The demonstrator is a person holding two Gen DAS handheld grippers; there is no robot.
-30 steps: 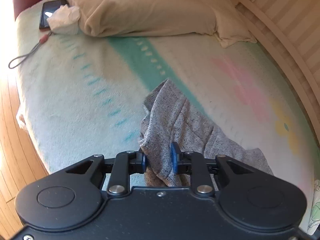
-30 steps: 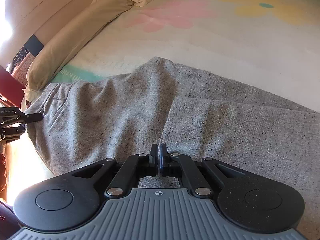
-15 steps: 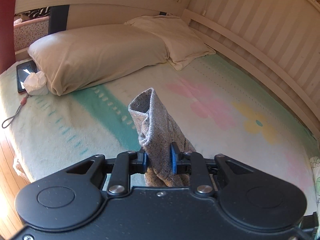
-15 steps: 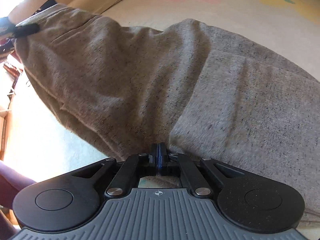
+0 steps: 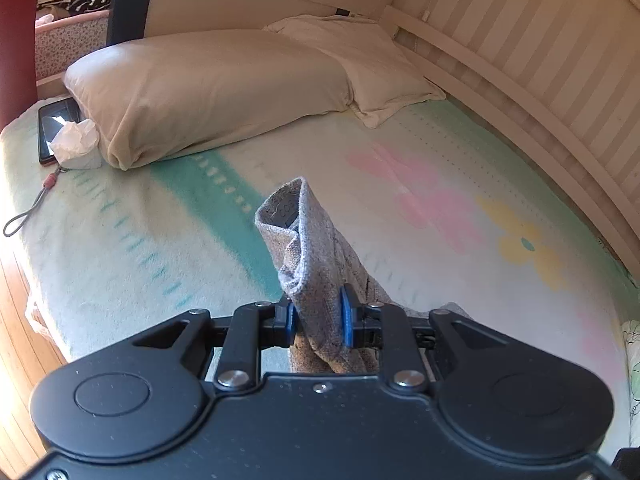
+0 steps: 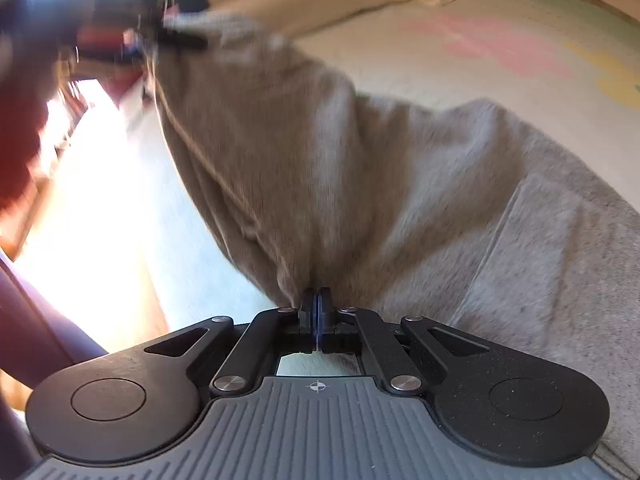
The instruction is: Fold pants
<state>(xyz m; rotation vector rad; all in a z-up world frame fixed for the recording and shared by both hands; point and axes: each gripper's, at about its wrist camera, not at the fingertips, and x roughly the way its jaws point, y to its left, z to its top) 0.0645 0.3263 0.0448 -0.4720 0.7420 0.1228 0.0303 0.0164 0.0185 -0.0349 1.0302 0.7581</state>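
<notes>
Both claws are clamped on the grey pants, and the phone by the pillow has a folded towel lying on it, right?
Not quite: it is a crumpled white tissue, not a folded towel, on the phone by the pillow, as the left wrist view shows. The rest holds: left claw and right claw both clamp the pants.

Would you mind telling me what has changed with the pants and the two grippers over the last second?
The left gripper has lifted its bunched end of the grey pants off the blanket, so the cloth now hangs raised between both grippers instead of lying flat. The right gripper has swung sideways with its pinch. Unchanged: both jaws stay clamped on the fabric; pillow, phone and tissue sit as before.
</notes>
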